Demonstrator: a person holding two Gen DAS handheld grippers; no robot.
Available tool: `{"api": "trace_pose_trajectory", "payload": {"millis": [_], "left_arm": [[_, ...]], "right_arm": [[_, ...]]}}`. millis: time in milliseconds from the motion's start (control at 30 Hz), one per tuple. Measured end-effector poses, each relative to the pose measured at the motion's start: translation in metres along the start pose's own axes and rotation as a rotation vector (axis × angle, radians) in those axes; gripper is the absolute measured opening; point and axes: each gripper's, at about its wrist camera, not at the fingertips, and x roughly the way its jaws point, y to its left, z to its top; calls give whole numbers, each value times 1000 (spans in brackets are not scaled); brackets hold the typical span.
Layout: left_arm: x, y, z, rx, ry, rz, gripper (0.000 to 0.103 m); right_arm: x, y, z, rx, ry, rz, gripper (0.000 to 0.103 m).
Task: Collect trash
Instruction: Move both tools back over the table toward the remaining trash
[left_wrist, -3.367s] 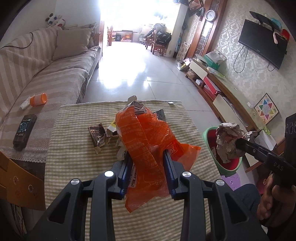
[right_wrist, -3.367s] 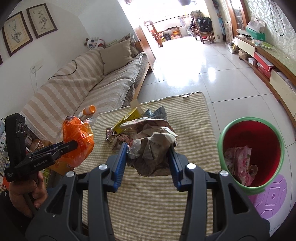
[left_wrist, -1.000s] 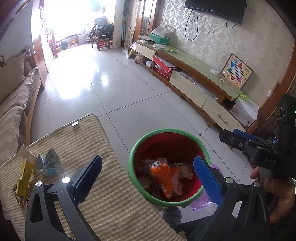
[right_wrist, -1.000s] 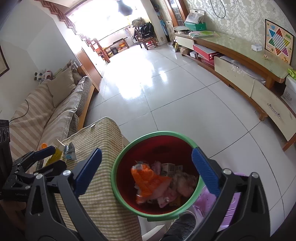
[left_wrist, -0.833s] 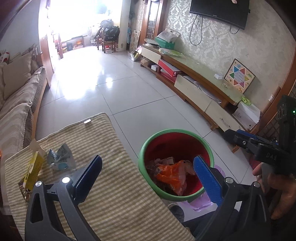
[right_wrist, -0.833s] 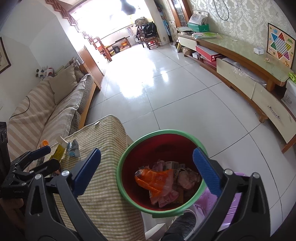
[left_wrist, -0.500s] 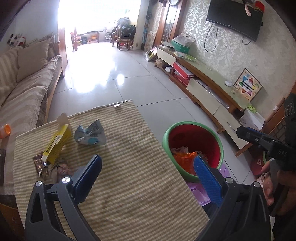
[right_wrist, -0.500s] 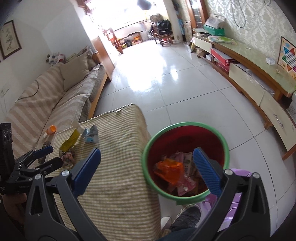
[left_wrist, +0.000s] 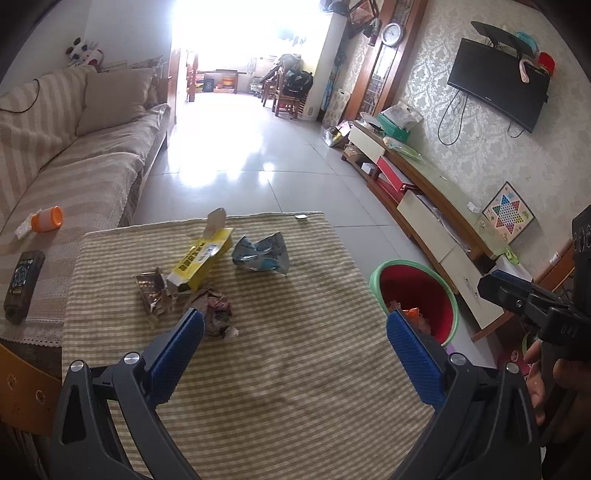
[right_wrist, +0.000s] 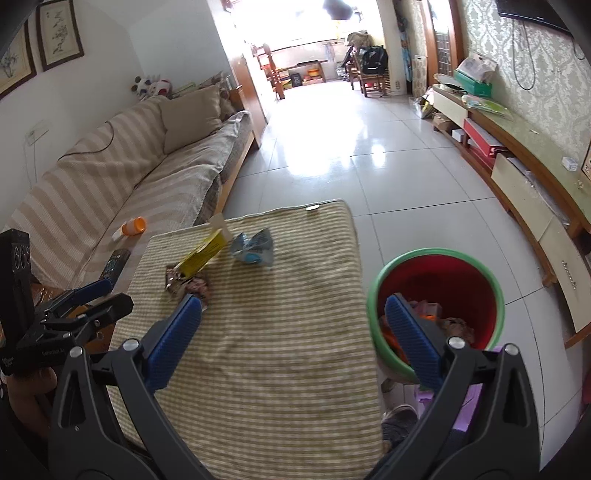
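Both grippers hang open and empty over the near half of the striped table cloth (left_wrist: 295, 387). In front of my left gripper (left_wrist: 295, 323) lies a cluster of trash: a crumpled wrapper (left_wrist: 218, 312) just past the left fingertip, a brown wrapper (left_wrist: 151, 291), a yellow box (left_wrist: 203, 258) and a silver-blue wrapper (left_wrist: 260, 253). The red bin with a green rim (left_wrist: 417, 295) stands on the floor at the table's right edge, holding an orange bag and paper. My right gripper (right_wrist: 293, 306) straddles table and bin (right_wrist: 406, 256). The left gripper (right_wrist: 107, 295) shows at its far left.
A striped sofa (left_wrist: 74, 166) runs along the left, with an orange cup (left_wrist: 47, 218) and a black remote (left_wrist: 23, 284) beside the table. A low TV cabinet (left_wrist: 424, 206) lines the right wall. A shoe (right_wrist: 400, 421) and a purple mat (right_wrist: 469, 406) lie below the bin.
Both grippers swung from above the bin back left over the table. The orange bag and crumpled paper they held 3.4 s ago now lie in the bin.
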Motion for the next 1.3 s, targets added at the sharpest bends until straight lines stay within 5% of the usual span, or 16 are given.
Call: {"api": "trace_pose_trajectory", "payload": {"millis": [300,667,1300], "left_arm": [[-30,52,-24,-73,-18,58,95],[-39,112,-40,-185,-24,138,95],[44,146,-12,-187,82,205,95]], "right_arm": [[25,67,-17,-102,52,48,98],[52,91,-21,-105,82,72,98],[131,79,-2,-94,160,83,98]]}}
